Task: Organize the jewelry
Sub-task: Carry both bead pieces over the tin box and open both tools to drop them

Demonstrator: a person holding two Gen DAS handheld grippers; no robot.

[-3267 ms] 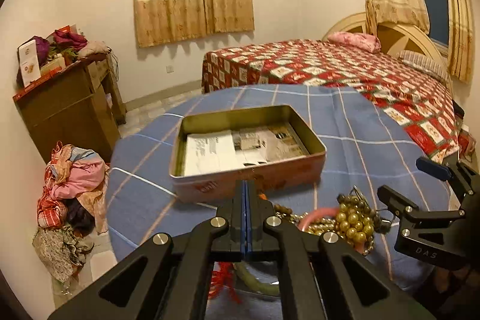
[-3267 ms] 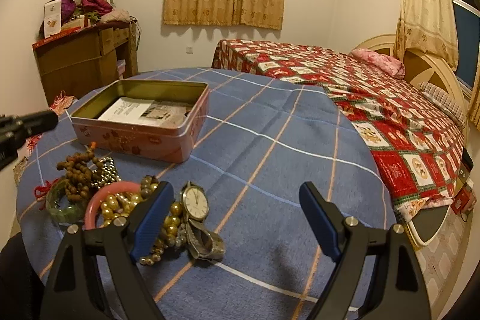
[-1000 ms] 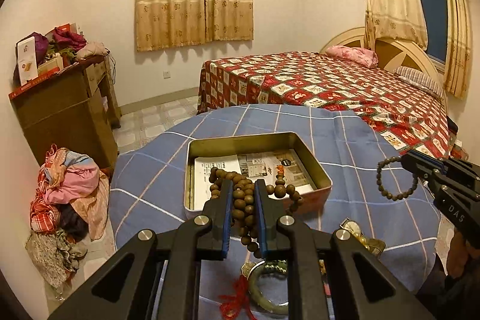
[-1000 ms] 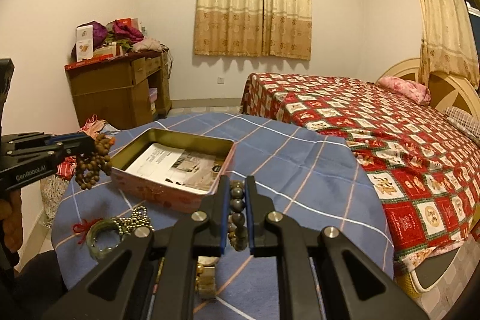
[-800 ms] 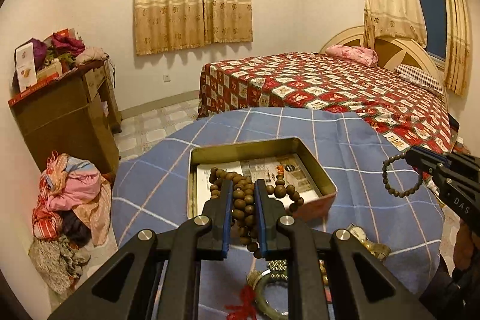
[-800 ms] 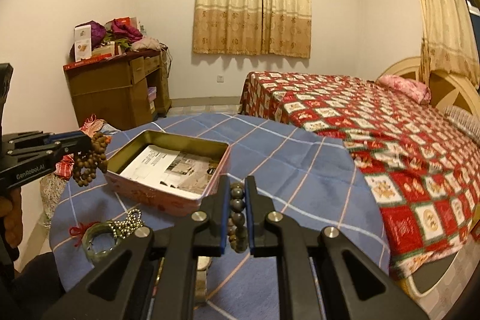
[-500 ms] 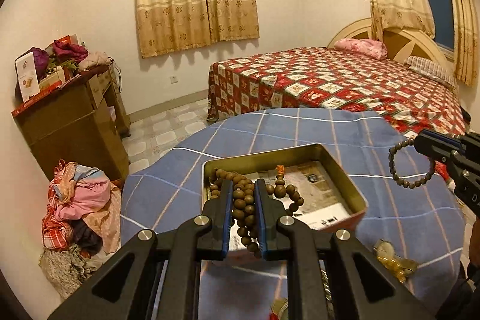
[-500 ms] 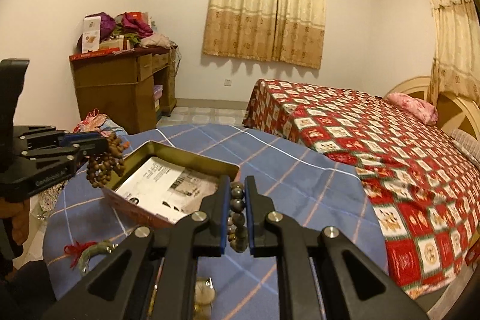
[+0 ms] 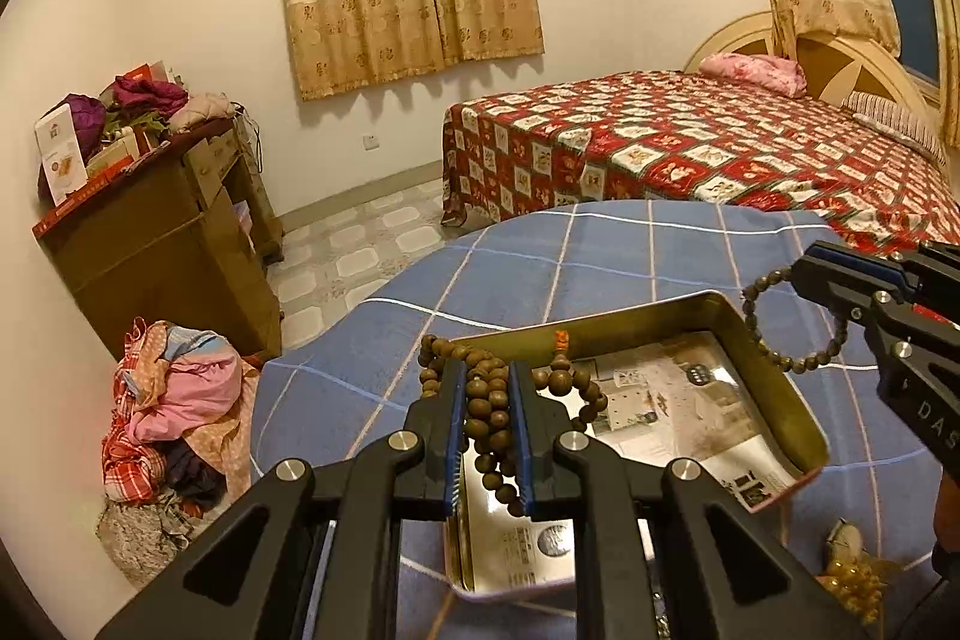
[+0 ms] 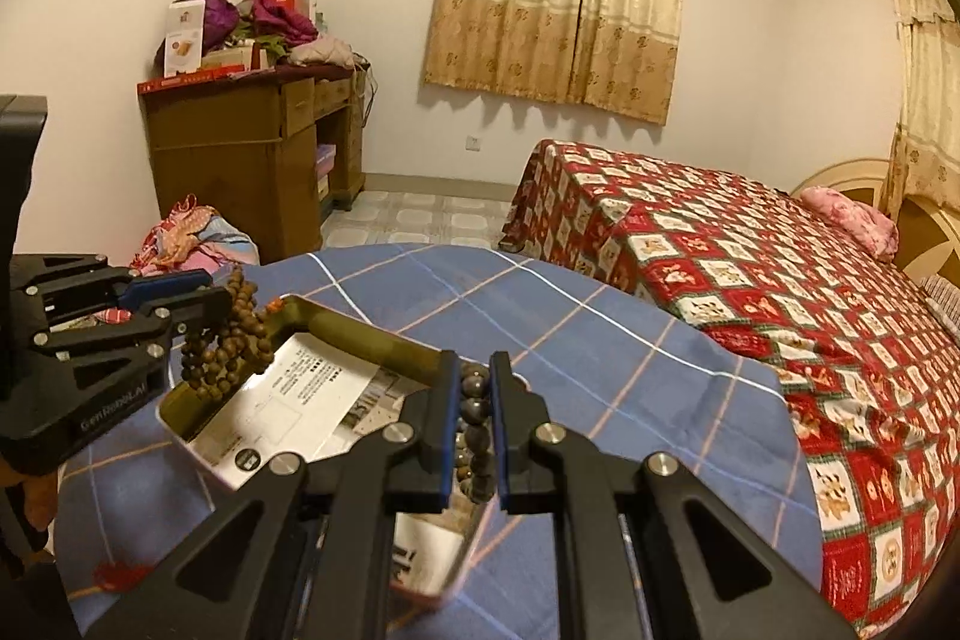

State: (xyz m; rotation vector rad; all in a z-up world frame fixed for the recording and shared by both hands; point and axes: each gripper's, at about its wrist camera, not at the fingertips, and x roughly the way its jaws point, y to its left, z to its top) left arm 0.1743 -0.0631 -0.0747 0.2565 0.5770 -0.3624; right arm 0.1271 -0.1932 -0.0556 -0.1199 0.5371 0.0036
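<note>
Bottom centre of the left wrist view: the left gripper (image 9: 486, 436) is pinching a bunched brown wooden bead strand (image 9: 489, 418), loops spilling over both fingers. A second ago that bundle hung short of the tin; now it dangles right above the open metal tin (image 9: 774, 388), whose near end sits under the fingertips. Three seconds back those jaws were pressed together on nothing, beside the heap on the cloth.

Bottom centre of the right wrist view, same story: the right gripper (image 10: 471, 436) is clamped on a dark bead bracelet (image 10: 474, 424), and the tin has slid in beneath it. At the right edge of the left view that bracelet hangs as a loop past the tin's far corner.

Lower right of the left view, a few gold beads (image 9: 852, 577) lie on the blue checked tablecloth (image 9: 540, 268).

My read: both pieces are lined up for the drop, and only the releases remain. The paper lining (image 10: 300, 400) is bare.

Beyond, upper right, the red patterned bed (image 9: 690, 148).
</note>
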